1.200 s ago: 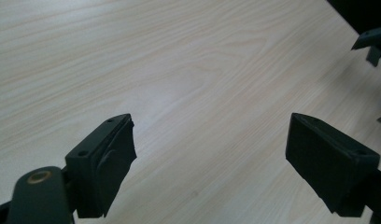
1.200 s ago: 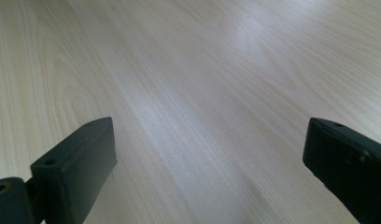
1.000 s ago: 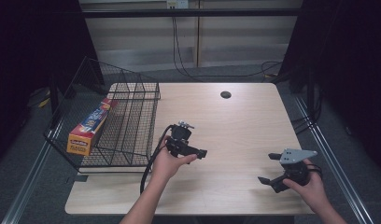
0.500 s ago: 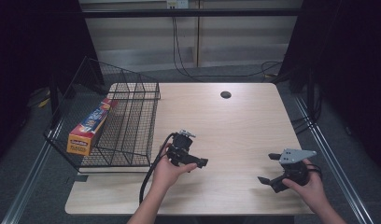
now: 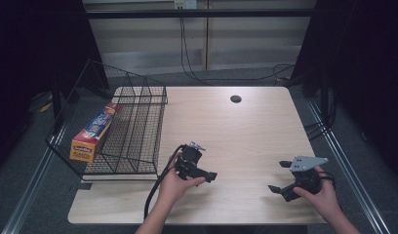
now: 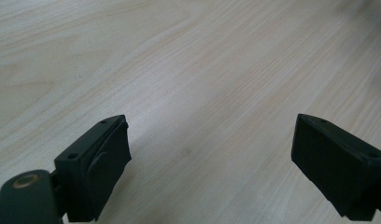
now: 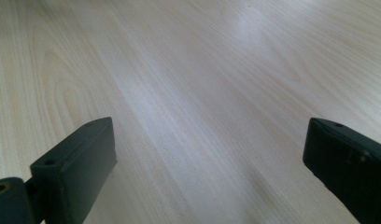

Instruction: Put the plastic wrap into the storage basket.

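Nearest the table's front edge, the right gripper (image 5: 280, 176) sits low over the bare wooden table (image 5: 246, 126) in the person's right hand (image 5: 320, 194), its jaws spread wide with nothing between them. A little farther in and to the left, the left gripper (image 5: 204, 170) is held in the left hand (image 5: 173, 184), jaws likewise wide apart and empty, its cable trailing toward the front edge. Beyond it, on the table's left side, stands a black wire rack (image 5: 133, 131), and a long orange and blue box (image 5: 92, 132) lies in the rack's outer left section; a dark round hole (image 5: 235, 99) marks the far end of the tabletop.
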`<action>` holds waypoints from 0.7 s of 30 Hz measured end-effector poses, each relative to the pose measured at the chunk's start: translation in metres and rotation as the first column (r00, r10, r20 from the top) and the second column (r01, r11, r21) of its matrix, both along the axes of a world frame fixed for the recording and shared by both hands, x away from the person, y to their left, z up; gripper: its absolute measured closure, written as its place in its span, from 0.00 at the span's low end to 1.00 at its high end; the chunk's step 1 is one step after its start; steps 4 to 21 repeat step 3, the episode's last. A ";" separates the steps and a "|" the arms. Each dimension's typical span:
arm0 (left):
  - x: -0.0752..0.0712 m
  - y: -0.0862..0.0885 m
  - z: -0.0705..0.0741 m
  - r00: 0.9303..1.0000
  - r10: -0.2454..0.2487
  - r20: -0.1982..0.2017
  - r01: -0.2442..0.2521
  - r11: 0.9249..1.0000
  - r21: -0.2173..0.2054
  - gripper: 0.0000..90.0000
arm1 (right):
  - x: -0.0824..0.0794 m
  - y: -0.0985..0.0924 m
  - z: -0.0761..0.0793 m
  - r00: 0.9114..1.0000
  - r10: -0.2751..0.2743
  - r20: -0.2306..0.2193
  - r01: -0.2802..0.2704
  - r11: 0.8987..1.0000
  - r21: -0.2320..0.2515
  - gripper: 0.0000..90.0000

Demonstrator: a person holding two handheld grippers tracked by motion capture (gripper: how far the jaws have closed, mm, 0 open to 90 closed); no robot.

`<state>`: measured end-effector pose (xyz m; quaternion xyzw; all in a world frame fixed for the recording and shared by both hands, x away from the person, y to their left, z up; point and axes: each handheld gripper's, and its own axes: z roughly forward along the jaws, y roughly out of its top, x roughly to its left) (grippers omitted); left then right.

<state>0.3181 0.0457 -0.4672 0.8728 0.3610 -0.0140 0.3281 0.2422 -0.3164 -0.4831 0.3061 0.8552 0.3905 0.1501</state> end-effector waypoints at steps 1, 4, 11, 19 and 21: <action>0.000 0.000 -0.001 1.000 -0.003 0.001 0.003 1.000 0.002 0.12 | 0.000 0.001 -0.001 1.000 0.002 -0.004 -0.002 1.000 -0.010 0.03; -0.001 -0.001 -0.002 1.000 0.000 0.006 0.000 1.000 -0.001 0.12 | 0.001 0.002 -0.002 1.000 0.004 -0.007 -0.004 1.000 -0.016 0.03; -0.001 -0.001 -0.002 1.000 0.000 0.006 0.000 1.000 -0.001 0.12 | 0.001 0.002 -0.002 1.000 0.004 -0.007 -0.004 1.000 -0.016 0.03; -0.001 -0.001 -0.002 1.000 0.000 0.006 0.000 1.000 -0.001 0.12 | 0.001 0.002 -0.002 1.000 0.004 -0.007 -0.004 1.000 -0.016 0.03; -0.001 -0.001 -0.002 1.000 0.000 0.006 0.000 1.000 -0.001 0.12 | 0.001 0.002 -0.002 1.000 0.004 -0.007 -0.004 1.000 -0.016 0.03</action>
